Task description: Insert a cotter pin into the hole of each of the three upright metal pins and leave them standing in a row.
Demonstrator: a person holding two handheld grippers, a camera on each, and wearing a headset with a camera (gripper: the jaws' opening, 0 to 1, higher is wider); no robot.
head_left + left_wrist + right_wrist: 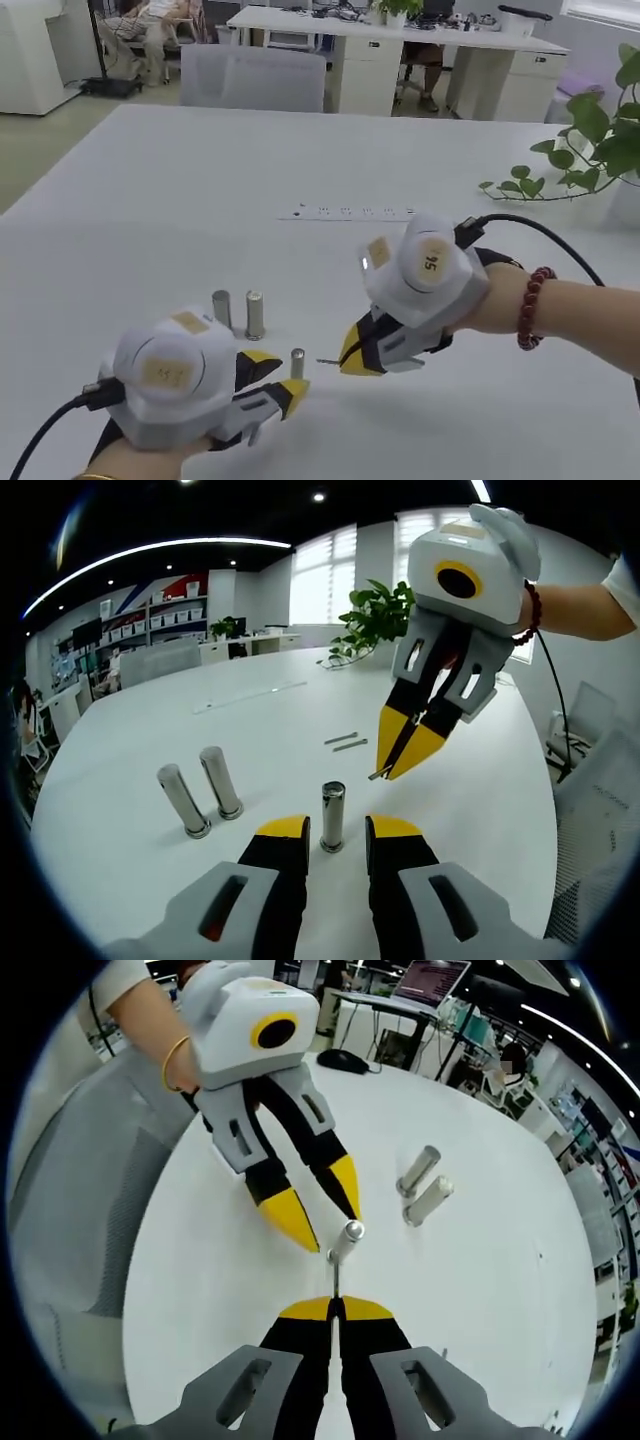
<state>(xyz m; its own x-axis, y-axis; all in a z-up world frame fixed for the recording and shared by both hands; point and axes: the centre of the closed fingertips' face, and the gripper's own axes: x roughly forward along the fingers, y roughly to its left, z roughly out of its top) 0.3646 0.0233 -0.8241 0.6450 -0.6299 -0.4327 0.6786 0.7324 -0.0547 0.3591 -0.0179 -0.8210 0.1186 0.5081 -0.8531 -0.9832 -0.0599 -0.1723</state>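
— What is the left gripper doing?

— Its jaws are spread fairly wide. The nearest metal pin stands upright on the white bench between the yellow tips, with a gap showing on either side, so nothing is clamped.

— And the right gripper?

— Its jaws are pressed together on a thin cotter pin, which sticks out from the tips and points at the upper end of that same metal pin. Whether the tip touches the metal I cannot tell.

— And the rest of the set?

— The two other metal pins stand side by side, close together, to the left of the near one and a little farther back. Two spare cotter pins lie flat on the bench beyond, near each other. A white power strip lies farther off toward the middle of the bench.
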